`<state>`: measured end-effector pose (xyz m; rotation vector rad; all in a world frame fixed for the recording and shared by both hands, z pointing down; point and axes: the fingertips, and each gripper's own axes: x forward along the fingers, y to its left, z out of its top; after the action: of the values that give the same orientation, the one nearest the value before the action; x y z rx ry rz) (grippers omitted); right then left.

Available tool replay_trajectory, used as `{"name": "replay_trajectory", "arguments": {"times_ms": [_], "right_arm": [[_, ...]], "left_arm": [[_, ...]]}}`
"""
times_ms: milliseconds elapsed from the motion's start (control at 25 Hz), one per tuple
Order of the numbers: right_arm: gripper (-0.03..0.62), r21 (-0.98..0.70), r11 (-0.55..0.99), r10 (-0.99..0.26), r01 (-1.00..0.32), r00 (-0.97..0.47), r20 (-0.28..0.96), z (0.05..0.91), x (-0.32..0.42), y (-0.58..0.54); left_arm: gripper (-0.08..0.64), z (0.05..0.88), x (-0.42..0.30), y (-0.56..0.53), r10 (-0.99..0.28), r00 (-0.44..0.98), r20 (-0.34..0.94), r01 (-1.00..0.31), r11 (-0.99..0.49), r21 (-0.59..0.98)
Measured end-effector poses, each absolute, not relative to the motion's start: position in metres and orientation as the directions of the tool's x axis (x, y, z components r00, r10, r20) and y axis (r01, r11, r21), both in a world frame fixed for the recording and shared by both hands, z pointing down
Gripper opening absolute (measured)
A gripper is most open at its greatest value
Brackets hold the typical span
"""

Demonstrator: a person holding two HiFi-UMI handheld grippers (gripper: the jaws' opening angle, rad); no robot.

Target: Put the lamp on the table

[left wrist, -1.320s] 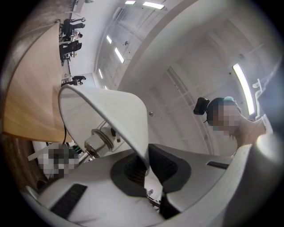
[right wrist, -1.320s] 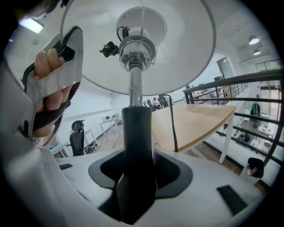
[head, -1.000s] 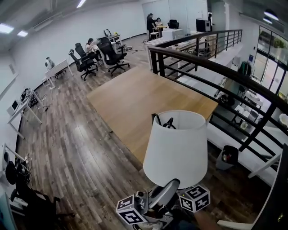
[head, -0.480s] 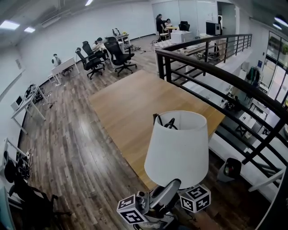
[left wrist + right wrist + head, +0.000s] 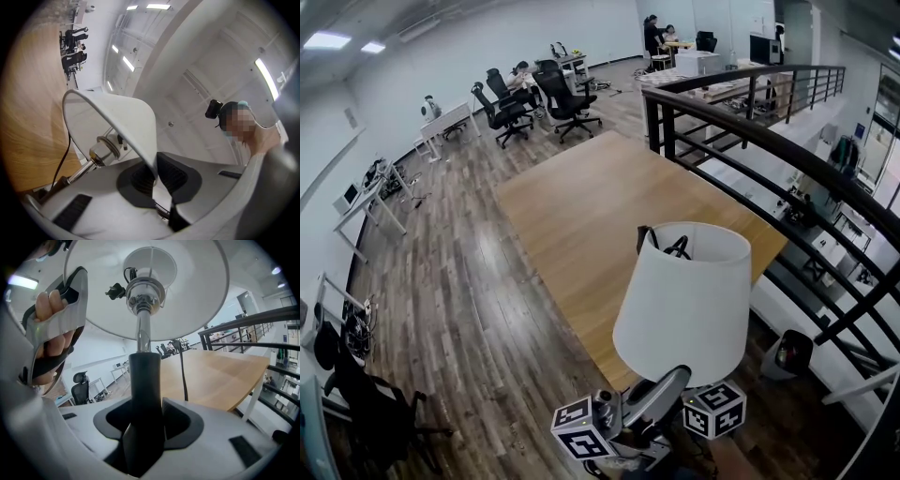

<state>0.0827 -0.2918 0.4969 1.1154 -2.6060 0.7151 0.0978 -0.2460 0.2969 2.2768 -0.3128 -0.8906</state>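
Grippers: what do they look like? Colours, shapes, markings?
The left gripper and right gripper match: light grey moulded plastic shells, black ribbed jaw pads set in a dark recess, and dark rectangular slots on the shell. Each carries a white cube with black square markers: left cube, right cube. No sleeves can be made out.

Your lamp [image 5: 682, 295]: white shade, chrome stem, black post, black cord hanging. Upright, off the surface, by the table's 6 o'clock edge. Table [image 5: 600, 206]: big, pale wood, running toward 12 o'clock.
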Motion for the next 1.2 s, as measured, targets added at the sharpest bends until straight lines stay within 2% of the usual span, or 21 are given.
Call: {"name": "replay_trajectory", "arguments": {"times_ms": [1200], "right_arm": [[0.198,-0.33,0.527,-0.652,-0.783,-0.622,0.434,0.518,0.07,-0.507]], "left_arm": [[0.025,0.316,0.076,-0.466,-0.398,0.762,-0.51,0.091,-0.715,0.693]]}}
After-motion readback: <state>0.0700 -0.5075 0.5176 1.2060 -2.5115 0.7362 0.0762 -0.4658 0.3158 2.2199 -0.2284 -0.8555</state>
